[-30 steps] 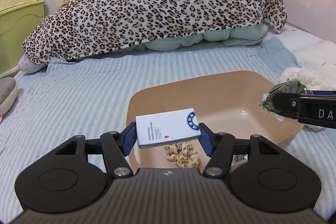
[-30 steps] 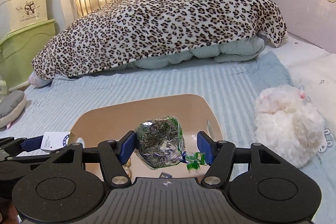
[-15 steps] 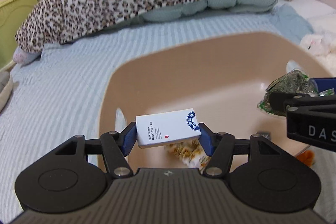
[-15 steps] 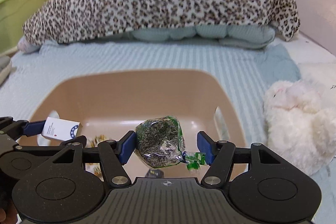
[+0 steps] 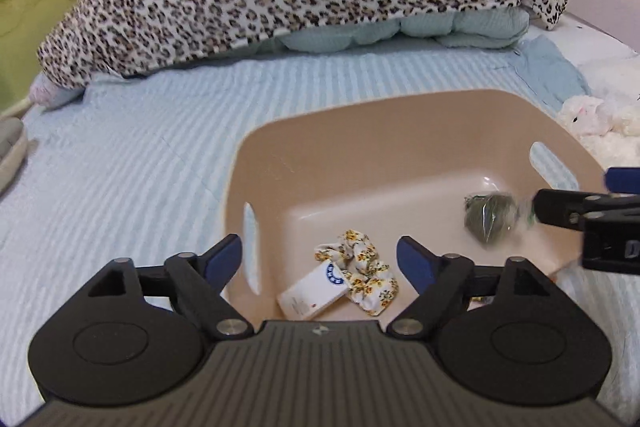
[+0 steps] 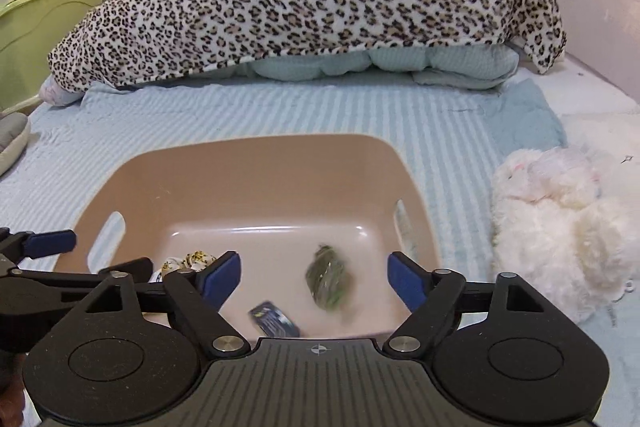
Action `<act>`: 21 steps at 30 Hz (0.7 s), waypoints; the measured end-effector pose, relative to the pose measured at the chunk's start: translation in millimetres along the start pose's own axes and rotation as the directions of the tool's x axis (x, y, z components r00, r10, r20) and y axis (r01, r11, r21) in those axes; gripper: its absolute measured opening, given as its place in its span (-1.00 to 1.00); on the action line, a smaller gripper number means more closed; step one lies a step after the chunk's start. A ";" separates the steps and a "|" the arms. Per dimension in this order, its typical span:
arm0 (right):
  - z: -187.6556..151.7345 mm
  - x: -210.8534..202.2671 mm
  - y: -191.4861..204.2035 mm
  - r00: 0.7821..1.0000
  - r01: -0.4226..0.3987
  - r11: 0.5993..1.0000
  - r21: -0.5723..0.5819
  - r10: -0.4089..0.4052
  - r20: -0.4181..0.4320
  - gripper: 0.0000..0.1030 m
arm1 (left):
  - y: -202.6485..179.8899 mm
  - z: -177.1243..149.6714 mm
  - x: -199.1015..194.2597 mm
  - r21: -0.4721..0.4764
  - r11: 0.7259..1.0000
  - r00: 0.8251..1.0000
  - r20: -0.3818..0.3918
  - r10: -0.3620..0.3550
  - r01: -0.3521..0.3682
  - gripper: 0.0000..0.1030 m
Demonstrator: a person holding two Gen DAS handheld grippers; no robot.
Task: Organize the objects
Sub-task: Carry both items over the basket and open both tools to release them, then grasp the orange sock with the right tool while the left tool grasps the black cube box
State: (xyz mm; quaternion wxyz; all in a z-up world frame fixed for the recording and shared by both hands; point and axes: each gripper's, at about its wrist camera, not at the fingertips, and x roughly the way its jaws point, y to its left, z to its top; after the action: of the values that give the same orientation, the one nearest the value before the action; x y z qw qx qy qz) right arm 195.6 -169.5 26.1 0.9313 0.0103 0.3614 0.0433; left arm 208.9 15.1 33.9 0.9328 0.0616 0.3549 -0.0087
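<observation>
Left gripper [image 5: 318,255]: jaws spread wide and empty, poised over the near-left corner of the basin, blue pads [image 5: 224,255] well apart.
White box [image 5: 313,291]: lying flat on the basin floor at the near wall, just under the left gripper, one end touching the floral fabric.
Floral fabric piece [image 5: 360,277]: crumpled beside the white box, inside the basin, toward its near side.
Tan basin [image 5: 360,131]: sits on the striped blue bedcover [image 5: 120,167], slotted handles on both sides; a small dark packet [image 6: 274,319] also lies on its floor near the front wall, seen only from the right wrist camera.
Green wrapped bundle [image 6: 330,283]: blurred in both views, on or just above the basin floor toward the right side; whether it has come to rest cannot be told.
Right gripper [image 6: 314,279]: jaws wide apart, holding nothing, over the near-right part of the basin with the bundle showing between them and beyond.
Fluffy white toy [image 6: 560,219]: on the bedcover outside the basin, just beside its right wall.
Step in hand: release into the basin, judged nearly complete for both items.
Doing it well: lift both grippers straight up with jaws kept open so the pads do not catch the fabric or nudge the box; clear the basin rim before swinging sideways.
Risk: the toy lies close to the right wall, so a low sideways exit by the right gripper could drag it or tip the basin on the soft bedding.
</observation>
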 end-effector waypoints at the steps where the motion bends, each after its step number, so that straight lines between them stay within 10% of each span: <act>1: 0.0 -5.7 -2.2 1.000 0.002 1.000 -0.001 -0.002 0.006 0.73 | 1.0 -0.9 -4.8 0.000 1.000 1.000 0.005 0.001 -0.001 0.79; 21: -69.3 -36.3 -23.2 0.990 0.035 0.998 -0.057 -0.043 -0.134 0.85 | 2.8 -73.3 -35.3 0.003 1.000 0.991 -0.130 0.008 -0.007 0.79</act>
State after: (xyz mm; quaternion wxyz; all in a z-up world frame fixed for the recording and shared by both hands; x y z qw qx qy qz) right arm 123.9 -196.7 -1.9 0.9052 -0.0250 0.4227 0.0355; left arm 134.2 25.8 3.3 0.9076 0.0646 0.4147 -0.0017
